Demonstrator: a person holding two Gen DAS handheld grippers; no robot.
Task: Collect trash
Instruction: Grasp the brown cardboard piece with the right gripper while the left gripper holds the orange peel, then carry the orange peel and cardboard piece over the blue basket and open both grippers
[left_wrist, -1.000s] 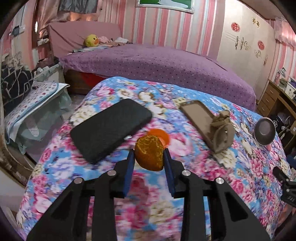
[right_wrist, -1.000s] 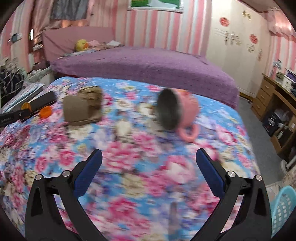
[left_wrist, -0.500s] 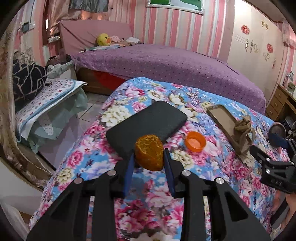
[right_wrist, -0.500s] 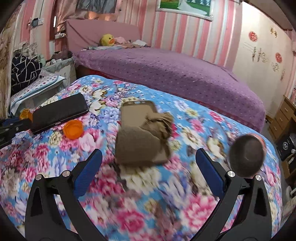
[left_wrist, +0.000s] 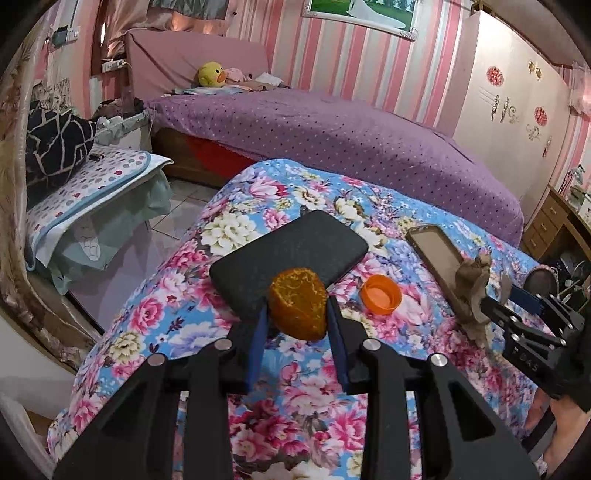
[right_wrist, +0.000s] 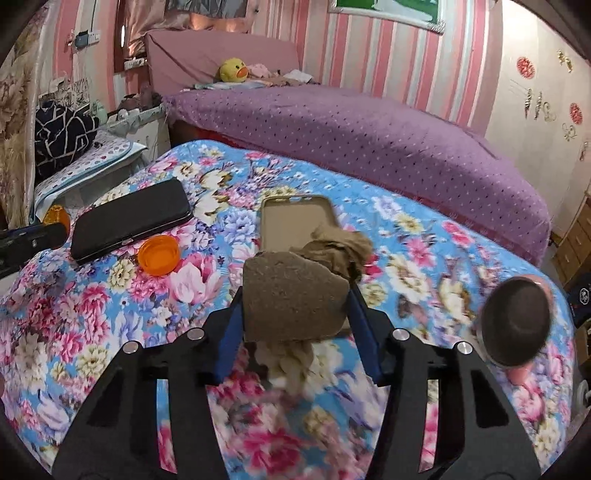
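My left gripper (left_wrist: 297, 319) is shut on an orange peel (left_wrist: 297, 304) and holds it above the floral cloth (left_wrist: 159, 314); the peel also shows in the right wrist view (right_wrist: 57, 218). My right gripper (right_wrist: 295, 306) is shut on a brown scrap of paper or cardboard (right_wrist: 291, 297), with a crumpled brown rag (right_wrist: 334, 249) behind and under it. In the left wrist view the right gripper (left_wrist: 517, 317) sits at the right by the rag (left_wrist: 472, 288). An orange bottle cap (left_wrist: 380, 294) lies on the cloth, also in the right wrist view (right_wrist: 159, 254).
A black phone (left_wrist: 291, 262) and a tan phone case (right_wrist: 295, 221) lie on the cloth. A pink mug (right_wrist: 517, 325) lies on its side at the right. A purple bed (left_wrist: 332, 133) is behind; a low padded stand (left_wrist: 92, 192) is at the left.
My right gripper has moved left across the cloth and closed on the brown scrap. My left gripper has lifted and drawn back with the orange peel.
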